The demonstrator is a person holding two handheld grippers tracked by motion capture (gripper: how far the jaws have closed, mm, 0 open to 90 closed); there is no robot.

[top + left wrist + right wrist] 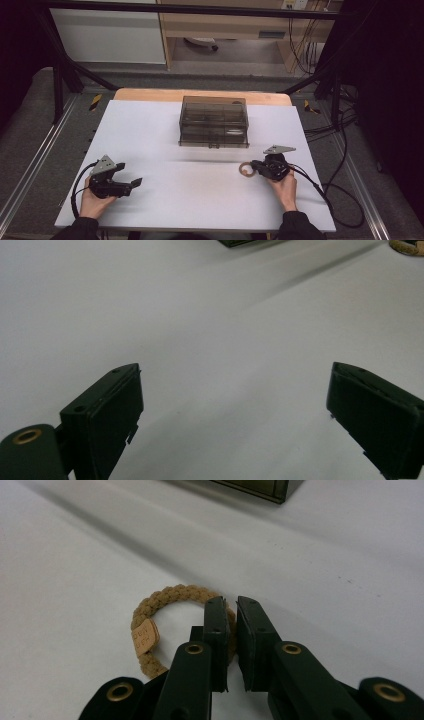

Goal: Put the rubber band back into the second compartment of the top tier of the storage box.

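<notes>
A tan braided ring [165, 600] with a small tag lies on the white table sheet [200, 190], right of centre. My right gripper [231, 602] has its jaws nearly together, with the ring's right side pinched between them; the ring [245, 169] shows just left of this gripper [256, 167] in the high view. My left gripper [131, 184] rests low over the sheet at the front left, and its jaws [235, 372] stand wide apart with nothing between them. The ring [406, 246] sits far off at the top right of the left gripper view.
A smoky transparent box [214, 121] with inner compartments stands at the back middle of the sheet, and its corner [260, 489] shows beyond the ring. Cables [340, 200] trail off the table's right side. Metal frame rails [30, 165] flank the table.
</notes>
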